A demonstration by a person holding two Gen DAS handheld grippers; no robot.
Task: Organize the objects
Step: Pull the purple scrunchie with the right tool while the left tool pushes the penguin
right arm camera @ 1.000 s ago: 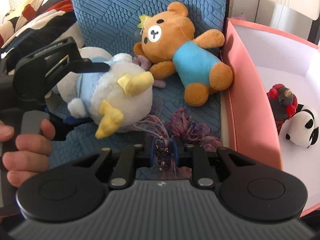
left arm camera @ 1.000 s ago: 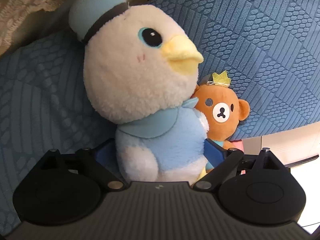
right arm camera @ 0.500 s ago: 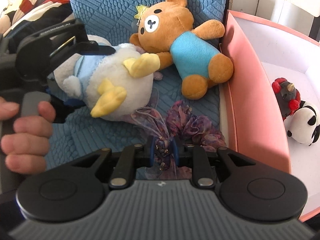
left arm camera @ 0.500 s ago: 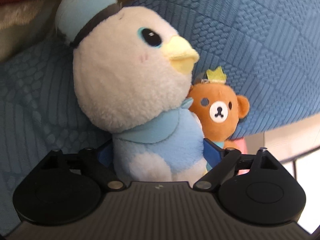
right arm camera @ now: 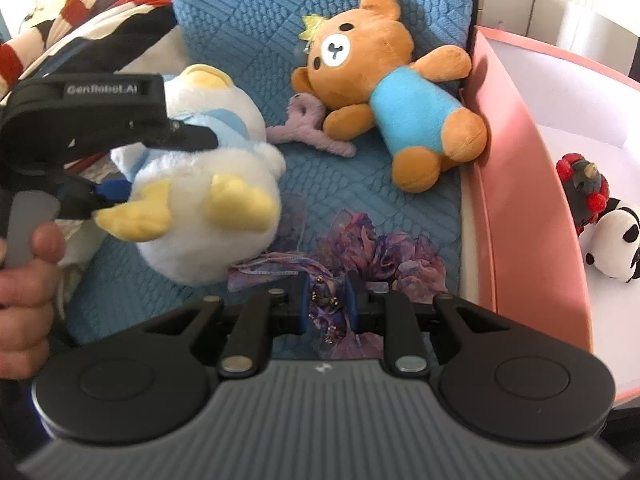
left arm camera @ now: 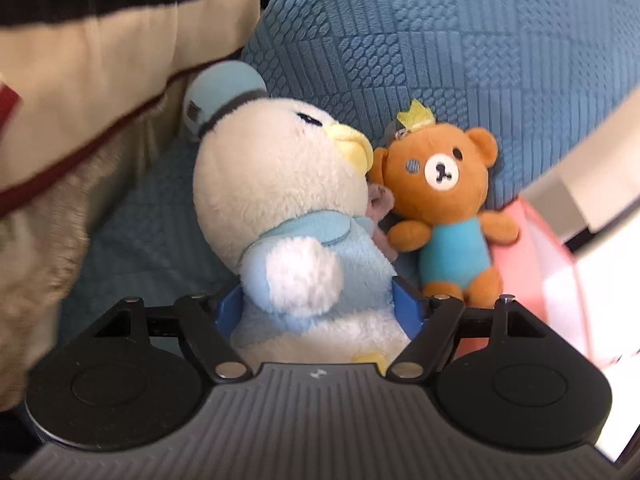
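The plush bird (left arm camera: 296, 240), white with a pale blue jacket and cap, sits at the centre of the left wrist view with its lower body between the blue pads of the left gripper (left arm camera: 318, 312); the jaws have just been closing and now squeeze the soft belly from both sides. In the right wrist view the bird (right arm camera: 200, 200) hangs at centre left, feet toward the camera, raised off the blue quilted cushion (right arm camera: 320, 20). At the bottom centre of that view the right gripper (right arm camera: 328, 308) is pressed nearly together, pinching a purple gauzy fabric piece (right arm camera: 384, 256) that trails across the cushion. Above it a brown bear (right arm camera: 384, 84) in a blue shirt lies against the pink box (right arm camera: 516, 208) at the right, which already holds a panda (right arm camera: 616, 240) and a dark red-trimmed toy (right arm camera: 584, 188).

My worry: the hold is low on a squashy body while the heavy head leans away, so the bird may pivot or slide out on the way to the box. The loose fabric could also snag on its feet or drag the small purple plush (right arm camera: 308, 128) beside the bear
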